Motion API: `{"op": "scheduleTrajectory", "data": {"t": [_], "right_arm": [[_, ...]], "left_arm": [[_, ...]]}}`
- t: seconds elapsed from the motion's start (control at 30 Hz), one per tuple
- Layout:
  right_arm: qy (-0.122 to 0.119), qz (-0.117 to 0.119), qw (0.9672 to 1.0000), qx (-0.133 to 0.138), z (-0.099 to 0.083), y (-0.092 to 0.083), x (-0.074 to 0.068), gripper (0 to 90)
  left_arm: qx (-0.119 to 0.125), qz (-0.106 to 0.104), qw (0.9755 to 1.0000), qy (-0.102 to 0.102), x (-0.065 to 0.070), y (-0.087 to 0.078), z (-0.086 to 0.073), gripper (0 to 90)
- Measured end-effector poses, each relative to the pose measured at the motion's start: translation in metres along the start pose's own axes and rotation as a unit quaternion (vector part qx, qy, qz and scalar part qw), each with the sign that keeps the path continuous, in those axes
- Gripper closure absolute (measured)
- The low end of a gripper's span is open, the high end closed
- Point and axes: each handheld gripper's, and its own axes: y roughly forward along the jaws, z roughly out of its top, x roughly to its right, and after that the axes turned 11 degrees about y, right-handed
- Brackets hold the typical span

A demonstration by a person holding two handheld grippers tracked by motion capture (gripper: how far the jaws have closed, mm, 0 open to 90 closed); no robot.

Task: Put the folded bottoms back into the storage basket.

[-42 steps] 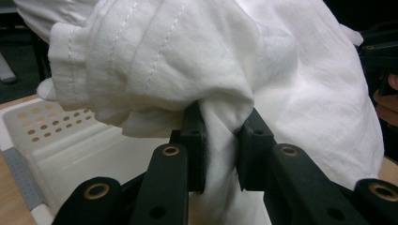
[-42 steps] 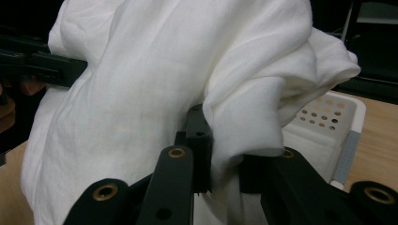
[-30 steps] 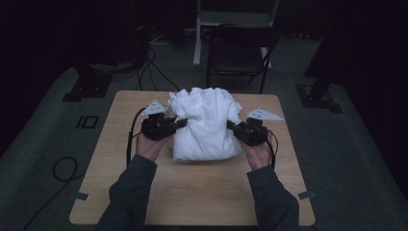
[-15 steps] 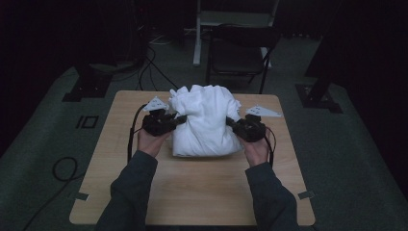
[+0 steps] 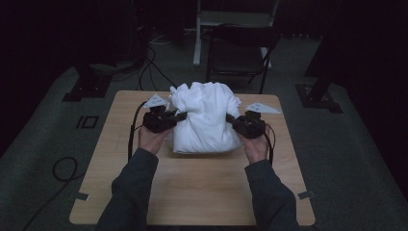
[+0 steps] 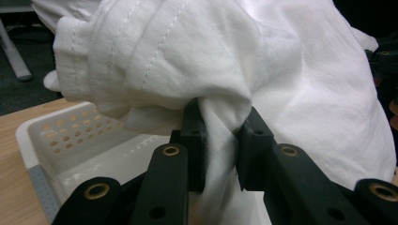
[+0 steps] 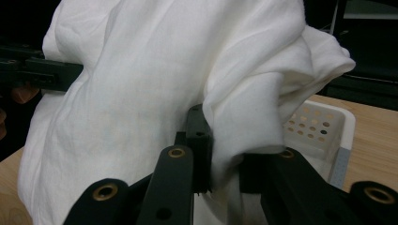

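Observation:
A bundled white cloth (image 5: 206,115) hangs between my two grippers over a white perforated basket (image 6: 56,140) at the middle of the wooden table (image 5: 192,183). My left gripper (image 5: 179,117) is shut on a fold of the cloth (image 6: 220,136) at its left side. My right gripper (image 5: 230,119) is shut on a fold of the cloth (image 7: 234,140) at its right side. The basket's wall (image 7: 324,131) shows behind the cloth in the right gripper view. The cloth hides most of the basket in the high view.
A dark folding chair (image 5: 240,53) stands just beyond the table's far edge. Black stand bases (image 5: 86,86) and cables lie on the grey floor at the left, and another base (image 5: 317,94) at the right. Bare tabletop lies in front of the basket.
Both grippers have shifted slightly away from the person with the cloth, and the bundle now stands a little taller over the basket.

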Motion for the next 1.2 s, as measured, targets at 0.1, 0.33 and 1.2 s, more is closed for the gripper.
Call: {"op": "scheduleTrajectory", "data": {"t": [0.1,0.33,1.2], "right_arm": [[0.002,-0.001,1.0,-0.001,0.001,0.003,0.001,78.7],[0.004,-0.003,1.0,0.0,0.006,0.008,0.002,78.7],[0.016,-0.01,0.9998,-0.011,0.006,0.032,0.01,78.7]], "left_arm": [[-0.002,0.004,1.0,-0.001,-0.001,0.002,0.001,75.6],[-0.006,0.011,0.9999,-0.001,-0.006,0.003,0.006,75.6],[-0.022,0.028,0.9992,-0.017,-0.022,0.018,0.001,75.6]]}}
